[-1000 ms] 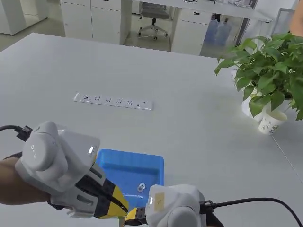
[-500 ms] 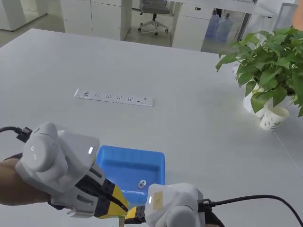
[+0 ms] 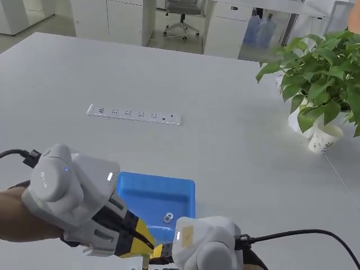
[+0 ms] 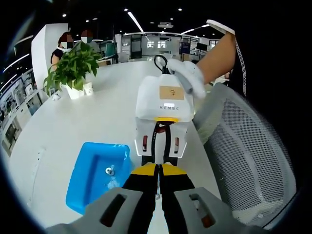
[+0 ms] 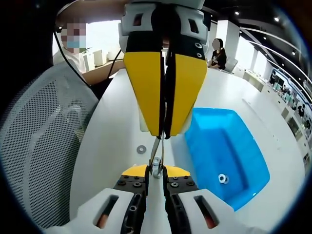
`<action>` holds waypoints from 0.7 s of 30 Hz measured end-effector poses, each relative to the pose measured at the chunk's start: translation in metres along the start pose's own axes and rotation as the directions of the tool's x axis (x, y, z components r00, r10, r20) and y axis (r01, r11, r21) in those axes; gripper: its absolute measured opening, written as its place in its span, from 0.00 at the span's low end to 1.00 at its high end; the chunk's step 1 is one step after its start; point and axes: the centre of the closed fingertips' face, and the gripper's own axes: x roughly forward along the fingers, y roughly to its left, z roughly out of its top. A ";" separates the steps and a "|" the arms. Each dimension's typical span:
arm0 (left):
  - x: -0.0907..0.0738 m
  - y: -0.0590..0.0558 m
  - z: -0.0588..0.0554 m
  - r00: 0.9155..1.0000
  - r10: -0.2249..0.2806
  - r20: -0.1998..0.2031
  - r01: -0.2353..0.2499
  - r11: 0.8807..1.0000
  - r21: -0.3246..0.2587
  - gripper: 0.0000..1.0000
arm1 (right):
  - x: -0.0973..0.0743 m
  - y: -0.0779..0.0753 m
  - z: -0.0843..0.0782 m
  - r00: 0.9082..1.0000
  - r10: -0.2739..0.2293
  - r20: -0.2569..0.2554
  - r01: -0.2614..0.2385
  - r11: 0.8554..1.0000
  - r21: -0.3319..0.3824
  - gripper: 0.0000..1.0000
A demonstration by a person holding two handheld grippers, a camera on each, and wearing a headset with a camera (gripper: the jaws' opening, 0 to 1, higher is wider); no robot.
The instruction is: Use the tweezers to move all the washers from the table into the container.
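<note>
The left hand-held gripper (image 5: pixel 164 135) and right hand-held gripper (image 5: pixel 156 171) both clenched the tweezers (image 5: pixel 155 155), tip to tip. A washer (image 5: pixel 141 148) lay at their 10 o'clock.

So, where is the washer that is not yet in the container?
In the right gripper view the loose washer lies on the white table, just left of the tweezers; the blue container is on their other side.

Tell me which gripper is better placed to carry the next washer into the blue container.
Left, likely: the left gripper is shut on the tweezers, whose tips reach toward the right gripper, beside the container.
</note>
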 end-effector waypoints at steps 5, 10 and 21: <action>-0.001 0.003 -0.001 1.000 0.005 0.004 -0.005 1.000 -0.018 0.04 | 0.001 0.000 -0.001 1.000 0.006 0.000 -0.006 1.000 0.009 0.13; 0.000 0.003 0.000 1.000 -0.001 0.007 0.001 1.000 -0.020 0.04 | 0.001 -0.001 -0.001 1.000 0.009 -0.001 -0.009 1.000 0.004 0.13; 0.000 0.004 0.000 1.000 -0.004 0.003 0.004 1.000 -0.018 0.04 | 0.002 -0.001 -0.001 1.000 0.012 -0.001 -0.012 1.000 -0.002 0.10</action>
